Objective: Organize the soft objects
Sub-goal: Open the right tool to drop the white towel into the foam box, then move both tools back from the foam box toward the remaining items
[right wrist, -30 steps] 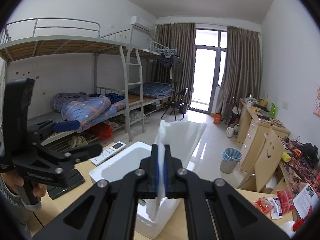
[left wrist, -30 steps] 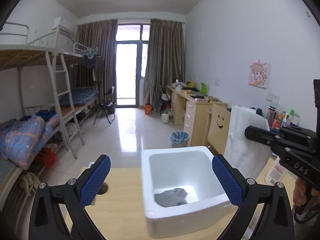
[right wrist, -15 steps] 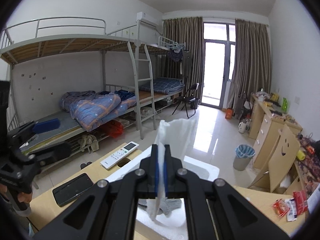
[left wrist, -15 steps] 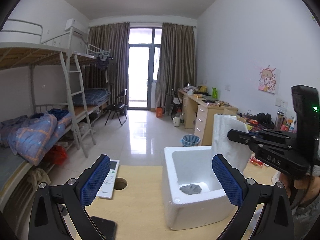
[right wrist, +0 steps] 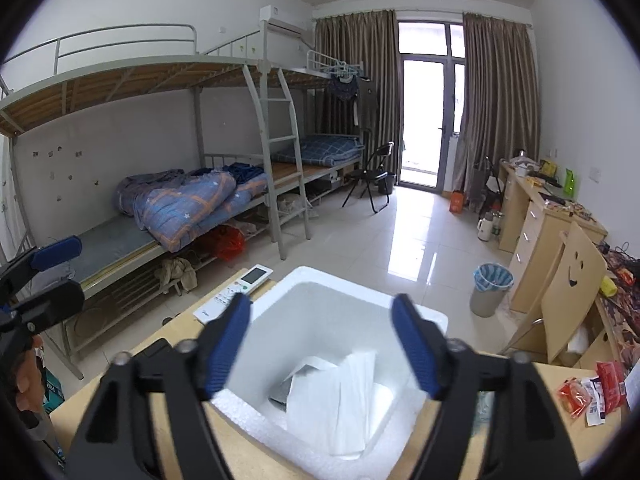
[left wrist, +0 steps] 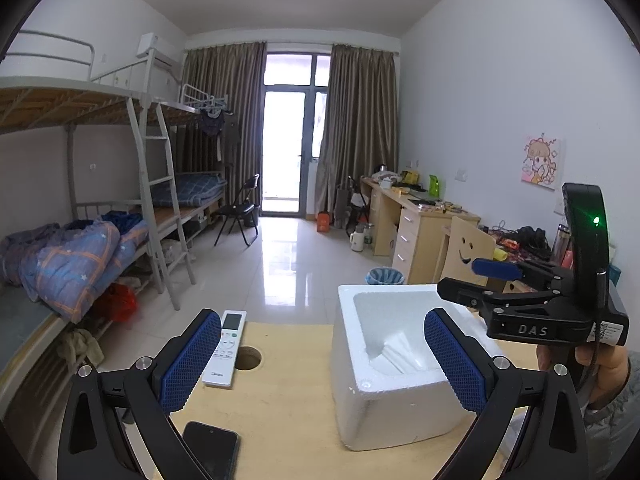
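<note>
My right gripper [right wrist: 321, 342] hung over the foam box [right wrist: 424, 316], jaws spread wide and holding nothing. The white cloth [right wrist: 340, 400] lay slumped inside the box, one fold leaning up against the near wall, with something grey [right wrist: 282, 390] tucked under it, maybe another cloth, though I couldn't see enough to say. My left gripper [left wrist: 322, 364] was wide apart too, empty, hovering over the tabletop's near edge, with the box in front of its right finger. The remote [left wrist: 225, 347] sat at the tabletop's far edge beside the cable hole [left wrist: 248, 359], the phone [left wrist: 210, 454] near the front edge. The risk, as I judged it: that upright fold could spring back over the rim if I pulled away carelessly, and the light box might slide or tip if a finger clipped its wall.
</note>
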Tool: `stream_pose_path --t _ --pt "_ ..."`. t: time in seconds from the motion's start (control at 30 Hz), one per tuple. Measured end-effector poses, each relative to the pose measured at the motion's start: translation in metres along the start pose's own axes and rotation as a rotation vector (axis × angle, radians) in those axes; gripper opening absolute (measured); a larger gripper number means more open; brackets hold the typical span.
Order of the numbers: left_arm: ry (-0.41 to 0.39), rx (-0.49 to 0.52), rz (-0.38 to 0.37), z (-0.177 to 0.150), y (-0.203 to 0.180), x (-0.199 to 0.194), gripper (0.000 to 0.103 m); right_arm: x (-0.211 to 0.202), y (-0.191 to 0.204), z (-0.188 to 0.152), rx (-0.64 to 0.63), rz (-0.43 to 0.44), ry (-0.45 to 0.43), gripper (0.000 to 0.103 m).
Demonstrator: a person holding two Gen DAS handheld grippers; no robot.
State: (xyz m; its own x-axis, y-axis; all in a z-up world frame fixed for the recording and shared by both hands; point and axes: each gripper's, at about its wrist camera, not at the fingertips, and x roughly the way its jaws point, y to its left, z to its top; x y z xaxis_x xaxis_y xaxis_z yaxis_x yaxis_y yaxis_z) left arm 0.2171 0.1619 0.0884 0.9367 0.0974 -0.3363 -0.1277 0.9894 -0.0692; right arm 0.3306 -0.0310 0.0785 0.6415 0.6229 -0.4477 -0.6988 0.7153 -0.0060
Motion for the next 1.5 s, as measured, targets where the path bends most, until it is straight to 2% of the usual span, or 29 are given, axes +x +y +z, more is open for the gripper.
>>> stream_pose_path --t 0.13,0.2,0.27,0.57,1.07,1.5 --pt "0.002 0.012 0.001 0.000 -0.001 -0.003 0.102 -0.012 0.004 0.001 0.000 -0.022 -0.019 0.091" --pt "0.001 0.013 0.006 0.000 -0.001 -0.005 0.102 -0.016 0.005 0.001 0.001 -0.026 -0.022 0.100" --pt "-0.002 0.016 0.014 -0.001 -0.003 -0.009 0.102 -0.022 0.007 0.000 -0.010 -0.032 -0.026 0.103" --pt "-0.038 0.019 0.033 0.004 -0.013 -0.035 0.102 -0.059 0.020 0.002 -0.040 -0.057 -0.065 0.103" --pt "-0.102 0.066 -0.008 -0.002 -0.040 -0.097 0.102 -0.136 0.053 -0.016 -0.063 -0.086 -0.160 0.103" --pt "-0.140 0.103 -0.042 -0.019 -0.067 -0.143 0.102 -0.186 0.059 -0.044 -0.053 -0.107 -0.206 0.103"
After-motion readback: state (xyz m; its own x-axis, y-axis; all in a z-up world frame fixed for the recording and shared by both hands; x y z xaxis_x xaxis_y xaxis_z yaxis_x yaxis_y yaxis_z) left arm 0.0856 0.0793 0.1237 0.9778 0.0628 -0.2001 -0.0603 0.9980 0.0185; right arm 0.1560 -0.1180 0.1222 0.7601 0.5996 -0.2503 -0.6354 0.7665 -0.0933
